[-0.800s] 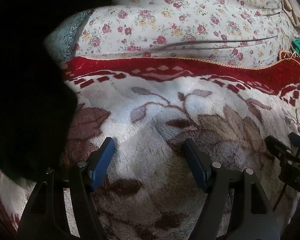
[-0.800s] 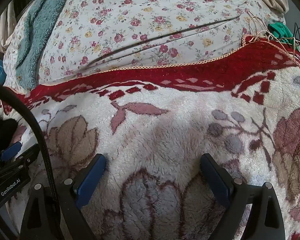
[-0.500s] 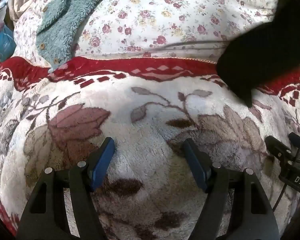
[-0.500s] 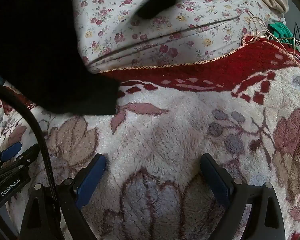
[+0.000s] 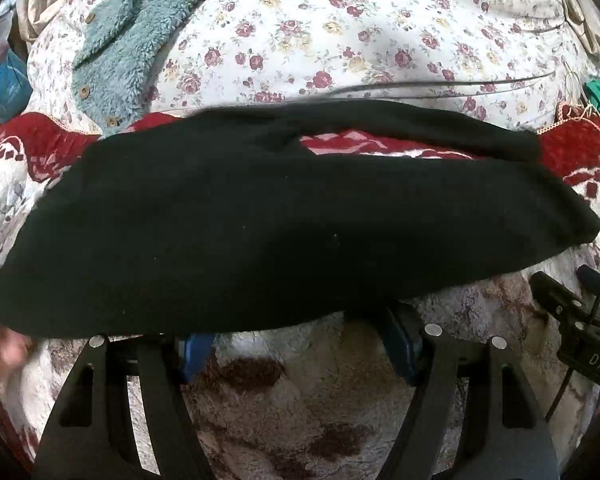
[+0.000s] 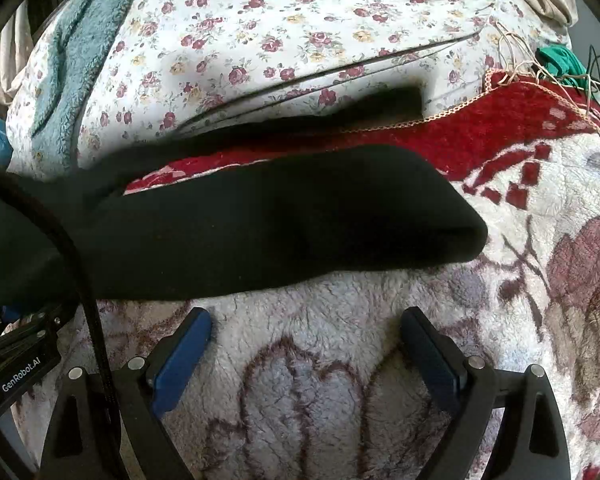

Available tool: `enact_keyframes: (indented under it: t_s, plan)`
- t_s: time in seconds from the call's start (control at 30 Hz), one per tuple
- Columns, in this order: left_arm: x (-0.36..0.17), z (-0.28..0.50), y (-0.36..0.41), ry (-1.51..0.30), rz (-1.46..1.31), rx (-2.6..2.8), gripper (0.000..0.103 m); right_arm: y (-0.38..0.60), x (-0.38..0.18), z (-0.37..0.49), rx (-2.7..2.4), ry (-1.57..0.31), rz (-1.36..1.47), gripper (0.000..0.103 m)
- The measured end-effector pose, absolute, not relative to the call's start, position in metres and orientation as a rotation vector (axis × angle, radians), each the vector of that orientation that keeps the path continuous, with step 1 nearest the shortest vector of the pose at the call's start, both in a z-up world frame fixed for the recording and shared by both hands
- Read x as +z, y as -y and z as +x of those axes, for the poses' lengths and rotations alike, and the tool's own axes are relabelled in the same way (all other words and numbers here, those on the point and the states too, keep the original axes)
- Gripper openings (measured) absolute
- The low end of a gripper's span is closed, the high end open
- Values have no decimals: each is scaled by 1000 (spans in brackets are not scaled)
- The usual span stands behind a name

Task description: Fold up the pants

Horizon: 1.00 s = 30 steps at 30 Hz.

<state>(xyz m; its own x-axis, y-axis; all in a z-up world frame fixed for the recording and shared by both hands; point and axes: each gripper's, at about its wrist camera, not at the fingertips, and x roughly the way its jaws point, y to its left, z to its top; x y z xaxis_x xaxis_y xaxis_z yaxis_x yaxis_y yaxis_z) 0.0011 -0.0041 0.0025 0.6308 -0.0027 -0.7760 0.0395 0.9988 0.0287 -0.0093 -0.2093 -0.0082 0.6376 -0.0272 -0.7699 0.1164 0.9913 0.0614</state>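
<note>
Black pants (image 5: 268, 216) lie spread sideways across the fleece blanket (image 5: 300, 400), both legs pointing right with a gap between them. In the right wrist view the pants (image 6: 284, 224) end at a leg cuff right of centre. My left gripper (image 5: 300, 340) is open; the pants' near edge drapes over its fingertips. My right gripper (image 6: 306, 332) is open and empty, just short of the pants' near edge. Each gripper shows at the edge of the other's view.
A floral quilt (image 5: 360, 32) lies behind the blanket's red border (image 6: 520, 120). A teal fleece garment (image 5: 128, 36) rests on it at the left. A green item with strings (image 6: 560, 60) sits at the far right. A blurred hand (image 5: 0, 356) is at the left edge.
The black pants were swinging through the air across both views. They now lie flat on the blanket in front of both grippers. The grippers have not moved.
</note>
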Motion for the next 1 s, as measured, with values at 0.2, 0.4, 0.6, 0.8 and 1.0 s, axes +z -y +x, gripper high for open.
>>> enact_keyframes:
  t_s: [0.2, 0.4, 0.6, 0.8, 1.0]
  plan:
    - [0, 2, 4, -888, 48, -22, 72, 209, -9, -6, -82, -876, 109, 95]
    - [0, 2, 4, -888, 48, -23, 72, 207, -8, -5, -82, -876, 108, 95]
    - [0, 2, 4, -888, 48, -22, 72, 206, -8, -3, -83, -877, 108, 95]
    - [3, 3, -1, -898, 51, -26, 72, 204, -7, -5, -92, -882, 89, 96]
    - [17, -20, -10, -845, 77, -52, 72, 208, 0, -3, 0, -909, 103, 89]
